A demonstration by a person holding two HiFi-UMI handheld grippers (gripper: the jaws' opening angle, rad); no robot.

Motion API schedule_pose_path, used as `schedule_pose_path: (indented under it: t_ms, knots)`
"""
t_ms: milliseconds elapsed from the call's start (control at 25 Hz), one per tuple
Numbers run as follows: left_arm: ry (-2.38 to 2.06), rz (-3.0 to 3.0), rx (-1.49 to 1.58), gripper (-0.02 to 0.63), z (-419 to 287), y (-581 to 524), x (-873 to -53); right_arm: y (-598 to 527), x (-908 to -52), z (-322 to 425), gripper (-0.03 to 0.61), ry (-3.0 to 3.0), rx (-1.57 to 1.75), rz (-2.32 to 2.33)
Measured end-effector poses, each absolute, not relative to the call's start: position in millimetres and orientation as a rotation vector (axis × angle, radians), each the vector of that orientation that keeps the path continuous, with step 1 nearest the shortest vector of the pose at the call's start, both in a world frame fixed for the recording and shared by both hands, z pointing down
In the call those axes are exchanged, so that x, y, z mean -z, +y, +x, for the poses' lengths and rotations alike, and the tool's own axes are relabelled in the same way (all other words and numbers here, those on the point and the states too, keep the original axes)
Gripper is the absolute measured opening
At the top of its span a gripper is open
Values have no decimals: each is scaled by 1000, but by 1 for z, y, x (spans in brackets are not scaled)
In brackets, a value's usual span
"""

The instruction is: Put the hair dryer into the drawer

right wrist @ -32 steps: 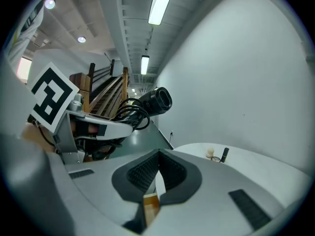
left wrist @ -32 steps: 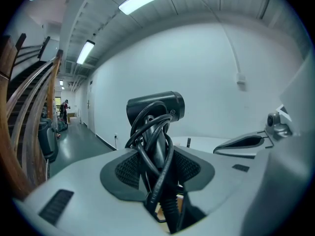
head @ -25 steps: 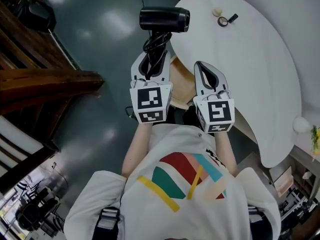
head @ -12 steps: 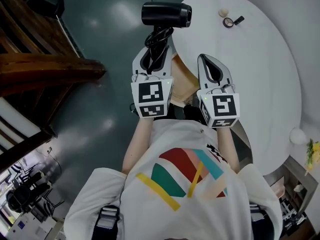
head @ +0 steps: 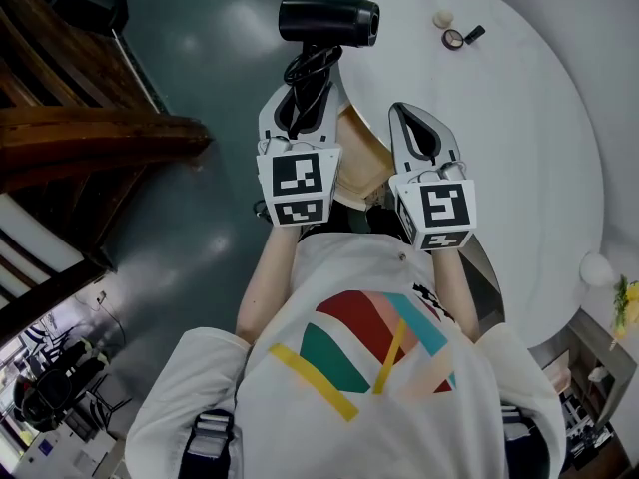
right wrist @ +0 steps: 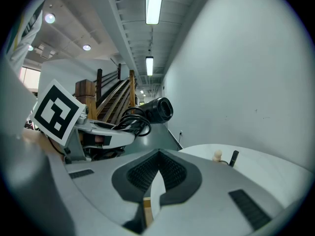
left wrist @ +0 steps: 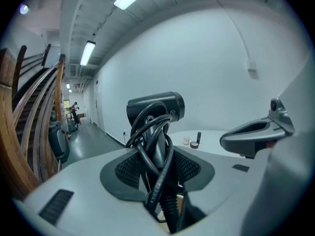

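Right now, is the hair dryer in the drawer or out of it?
Out. The left gripper is shut on the hair dryer at its handle, cord wound round it, holding it in the air near the table edge.

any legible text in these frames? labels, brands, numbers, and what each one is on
No readable text in any view.
hair dryer: small round mark on the barrel, too small to read.
marker cubes: black-and-white square patterns only, no letters or digits.
shirt: coloured stripes; a small dark print near its edge, too blurred to read.
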State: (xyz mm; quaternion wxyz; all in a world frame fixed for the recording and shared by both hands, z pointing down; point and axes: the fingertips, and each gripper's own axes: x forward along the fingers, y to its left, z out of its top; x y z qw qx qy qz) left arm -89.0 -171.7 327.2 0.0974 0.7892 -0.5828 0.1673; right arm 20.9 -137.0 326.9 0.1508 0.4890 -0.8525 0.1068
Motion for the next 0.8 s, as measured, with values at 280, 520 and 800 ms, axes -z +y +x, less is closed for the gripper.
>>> schedule_pose_path:
  t_ms: [280,520,800]
  knots:
    - [-1609,2457,-678,179,-97,-164,-338,-138,-332,23,11,-2430,-333,1410]
    - [-1445,2408,-827,179,-99,-122,-382,-136,-337,28,12,-2420,-370,1423]
    - [-1260,2321,-955,179,-104,-79,-439,-136,-341,27,11,-2413,-377,1420]
